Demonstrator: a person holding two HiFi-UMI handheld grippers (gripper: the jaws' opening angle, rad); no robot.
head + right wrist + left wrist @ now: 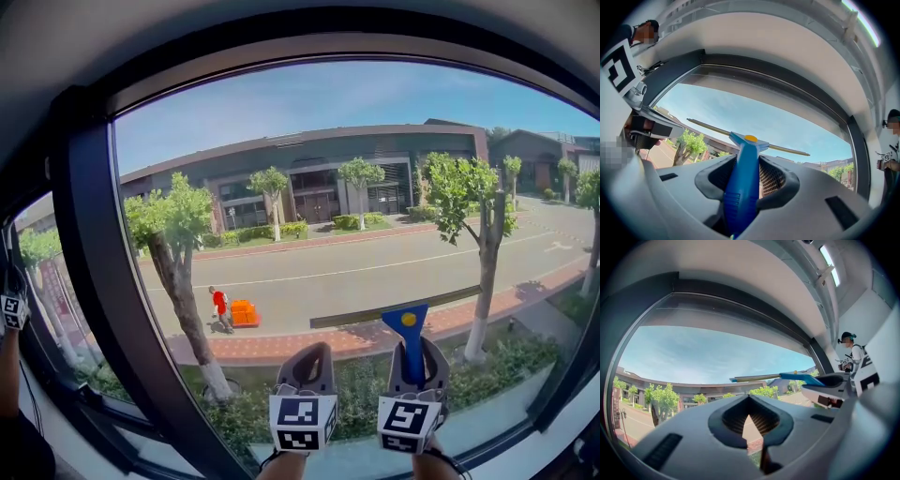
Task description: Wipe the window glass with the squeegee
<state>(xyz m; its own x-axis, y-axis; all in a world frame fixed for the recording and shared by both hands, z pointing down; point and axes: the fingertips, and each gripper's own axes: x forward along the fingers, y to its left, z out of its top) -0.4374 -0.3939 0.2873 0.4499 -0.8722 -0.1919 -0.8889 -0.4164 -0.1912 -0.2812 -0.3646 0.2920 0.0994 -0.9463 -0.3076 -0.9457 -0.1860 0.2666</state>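
The squeegee has a blue handle (412, 352) with a yellow dot and a long thin blade (370, 317). The blade lies nearly level against the lower part of the window glass (328, 187). My right gripper (413, 349) is shut on the handle, and the right gripper view shows that handle (743, 183) clamped upright between the jaws. Just left of it, my left gripper (314, 351) is raised toward the glass, shut with nothing in it. The left gripper view shows the squeegee (797, 377) to the right of that gripper (749, 405).
A thick black frame post (98, 281) bounds the pane on the left, and a pale sill (534, 408) runs below. Another marker cube on an arm (11, 309) shows at the far left edge. A person (851, 355) stands to the right, indoors.
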